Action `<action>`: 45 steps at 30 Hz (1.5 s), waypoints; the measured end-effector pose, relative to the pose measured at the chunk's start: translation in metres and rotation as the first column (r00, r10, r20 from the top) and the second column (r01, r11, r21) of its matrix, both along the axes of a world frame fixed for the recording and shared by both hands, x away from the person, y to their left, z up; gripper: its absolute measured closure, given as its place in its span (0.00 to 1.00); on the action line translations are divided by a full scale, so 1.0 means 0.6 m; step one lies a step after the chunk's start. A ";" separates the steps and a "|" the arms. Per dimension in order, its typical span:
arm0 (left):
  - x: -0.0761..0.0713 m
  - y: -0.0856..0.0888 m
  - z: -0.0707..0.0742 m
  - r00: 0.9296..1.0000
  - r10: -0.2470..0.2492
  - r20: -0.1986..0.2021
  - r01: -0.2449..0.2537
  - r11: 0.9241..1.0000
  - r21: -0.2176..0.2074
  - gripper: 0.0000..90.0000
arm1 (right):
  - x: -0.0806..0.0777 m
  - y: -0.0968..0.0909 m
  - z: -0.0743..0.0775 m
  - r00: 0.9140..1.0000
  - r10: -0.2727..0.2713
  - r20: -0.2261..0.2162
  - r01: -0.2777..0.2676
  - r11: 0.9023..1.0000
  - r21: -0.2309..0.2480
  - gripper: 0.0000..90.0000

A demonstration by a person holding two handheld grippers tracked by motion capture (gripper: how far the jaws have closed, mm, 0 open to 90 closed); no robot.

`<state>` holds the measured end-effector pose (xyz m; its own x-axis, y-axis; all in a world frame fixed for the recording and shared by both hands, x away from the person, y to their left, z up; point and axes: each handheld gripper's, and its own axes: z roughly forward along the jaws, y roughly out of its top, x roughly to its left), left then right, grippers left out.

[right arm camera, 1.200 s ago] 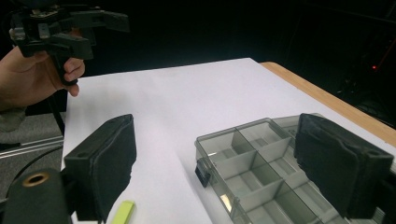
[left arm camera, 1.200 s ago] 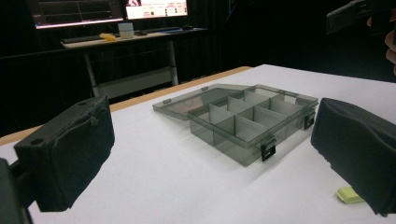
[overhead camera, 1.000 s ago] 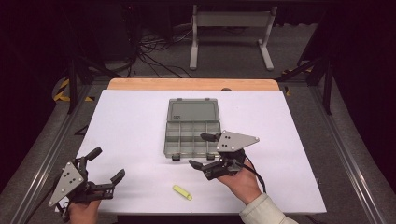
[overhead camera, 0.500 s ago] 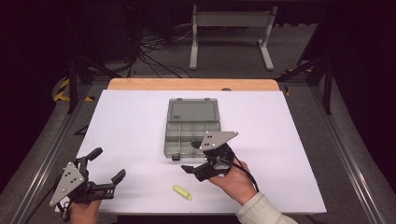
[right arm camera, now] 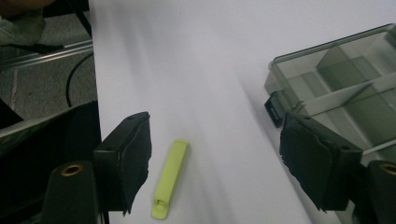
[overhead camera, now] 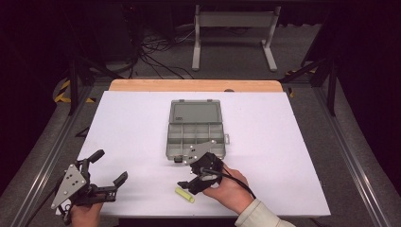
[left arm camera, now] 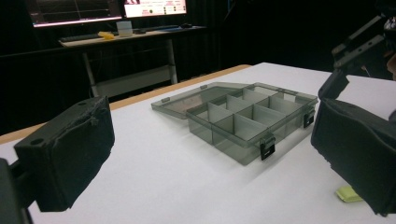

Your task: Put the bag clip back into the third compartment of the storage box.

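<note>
right gripper point(right arm camera: 215, 163) jaws closing, apart, empty, over yellow clip point(right arm camera: 170, 178); its end cut off.

The organizer box point(overhead camera: 195, 130) is smoky grey see-through plastic, smooth and a bit glossy, with small black plastic latches point(left arm camera: 267, 147) on the near edge. The yellow-green clip point(right arm camera: 170, 178) near the right gripper point(overhead camera: 191, 178) looks like matt plastic, though that view is blurry so I wouldn't swear on the finish. The table point(overhead camera: 293, 156) has a flat white matt top, paper-like, and a bare wood strip point(overhead camera: 142, 85) along the far edge. The gripper pads point(left arm camera: 70, 149) are black and rough, kind of foamy or rubbery, with wrinkled edges. The left gripper point(overhead camera: 111, 171) carries a grey plate point(overhead camera: 68, 185), dull metal by the look of it.
</note>
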<state>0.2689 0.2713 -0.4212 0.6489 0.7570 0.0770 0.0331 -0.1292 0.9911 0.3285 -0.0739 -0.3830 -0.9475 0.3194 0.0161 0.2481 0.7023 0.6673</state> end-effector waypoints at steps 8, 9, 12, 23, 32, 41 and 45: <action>0.000 0.001 0.000 1.000 0.000 0.001 0.000 1.000 -0.001 0.00 | -0.005 0.021 -0.026 0.999 0.023 -0.048 -0.026 0.997 -0.073 0.30; 0.000 0.000 0.000 1.000 0.001 0.001 -0.001 1.000 -0.005 0.00 | -0.006 0.023 -0.029 0.998 0.023 -0.054 -0.027 0.996 -0.082 0.31; 0.000 0.000 0.000 1.000 0.000 0.000 0.000 1.000 -0.002 0.00 | -0.006 0.028 -0.038 0.997 0.029 -0.069 -0.036 0.994 -0.101 0.32; 0.000 0.000 0.000 1.000 0.000 -0.001 0.000 1.000 -0.001 0.00 | -0.011 0.044 -0.071 0.993 0.042 -0.111 -0.060 0.984 -0.167 0.37; 0.001 0.000 0.000 1.000 -0.001 -0.002 0.001 1.000 -0.005 0.00 | -0.014 0.050 -0.088 0.992 0.028 -0.124 -0.052 0.978 -0.200 0.47; 0.000 0.001 0.001 1.000 0.004 0.000 -0.004 1.000 0.001 0.00 | -0.017 0.052 -0.091 0.995 -0.010 -0.100 -0.012 0.977 -0.212 0.79; 0.001 0.000 0.000 1.000 0.005 -0.003 -0.005 1.000 -0.002 0.00 | -0.014 0.051 -0.091 0.992 -0.033 -0.119 0.008 0.978 -0.207 0.86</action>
<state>0.2693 0.2715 -0.4209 0.6450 0.7607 0.0735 0.0367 -0.1268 0.9912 0.3201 -0.0433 -0.4375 -0.9358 0.3471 0.0619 0.3338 0.8154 0.4729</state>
